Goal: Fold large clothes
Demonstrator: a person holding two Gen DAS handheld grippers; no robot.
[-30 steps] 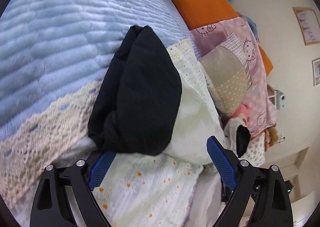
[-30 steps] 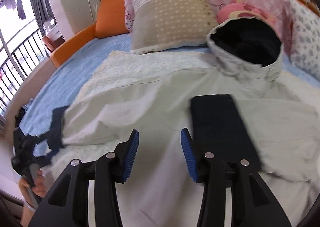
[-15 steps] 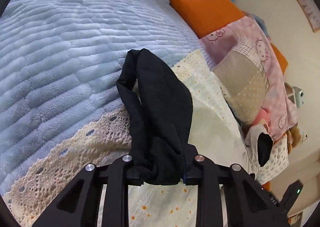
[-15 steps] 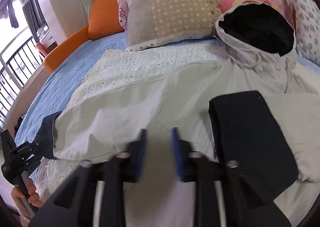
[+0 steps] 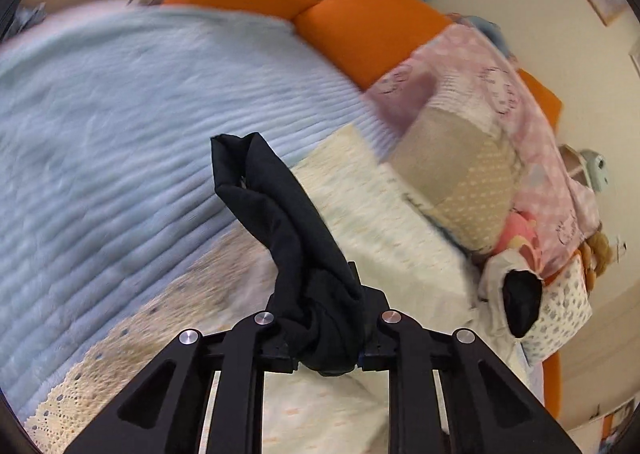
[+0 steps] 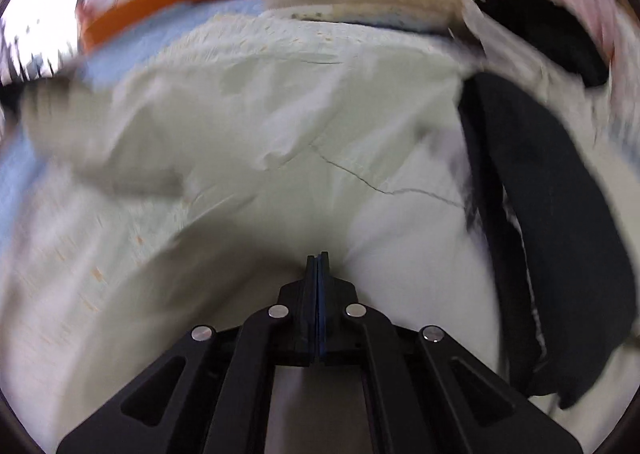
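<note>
I see the left gripper (image 5: 324, 328), jaws closing, pinching the jacket's black cuff (image 5: 288, 221) at lower centre; cuff runs toward upper left. Right gripper (image 6: 318, 294) fully closed, tips against pale jacket (image 6: 280, 125) spread across frame.

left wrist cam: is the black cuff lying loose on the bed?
No, the black cuff is bunched between the jaws of the left gripper, which are closing on it, and it stands up off the blue blanket.

Left wrist view: looks steeply down across the blue bedspread (image 5: 120, 141) toward the pillows (image 5: 460, 173).
Right wrist view: close above the pale jacket (image 6: 280, 125), facing steeply down.
Shared: jacket, hood (image 5: 520, 294), pillows.
</note>
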